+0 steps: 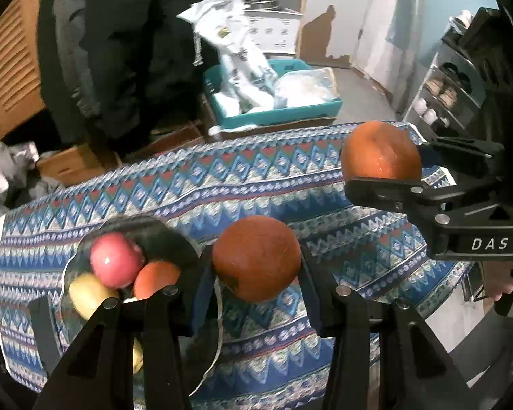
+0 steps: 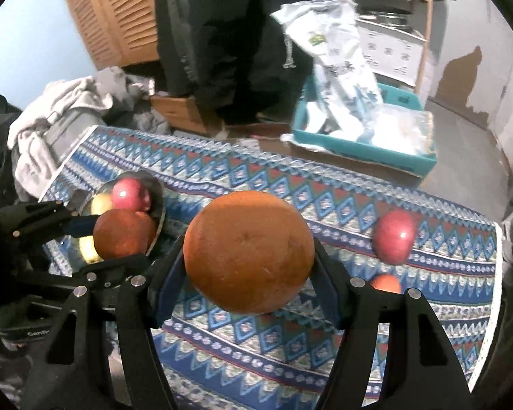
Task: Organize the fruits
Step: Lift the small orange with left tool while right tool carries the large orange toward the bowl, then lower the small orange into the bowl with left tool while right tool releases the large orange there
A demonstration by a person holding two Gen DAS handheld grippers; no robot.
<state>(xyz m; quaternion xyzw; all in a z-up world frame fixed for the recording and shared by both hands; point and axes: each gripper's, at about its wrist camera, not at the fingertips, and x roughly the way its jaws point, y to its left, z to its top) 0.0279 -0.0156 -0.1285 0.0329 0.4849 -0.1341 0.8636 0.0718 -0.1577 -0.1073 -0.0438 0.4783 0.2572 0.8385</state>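
Overall, a patterned cloth [image 1: 222,184] covers the desk, a teal crate [image 1: 284,112] of bags on the floor behind. Only the right view shows a loose red apple [image 2: 395,235]. The metal bowl [image 1: 174,239] holds apples and an orange. Each claw, left [image 1: 256,266] and right [image 2: 248,256], grips an orange above the cloth.

Your work surface is a table under a blue, white and red zigzag-patterned woven cloth [image 2: 290,184], which covers the whole top. On the cloth at your left end sits a shiny dark metal bowl [image 1: 174,239] loaded with fruit. At the right end a glossy red apple [image 2: 395,235] lies straight on the fabric; just nearer you, a small orange fruit [image 2: 386,283] lies half hidden. The middle stretch is bare cloth.
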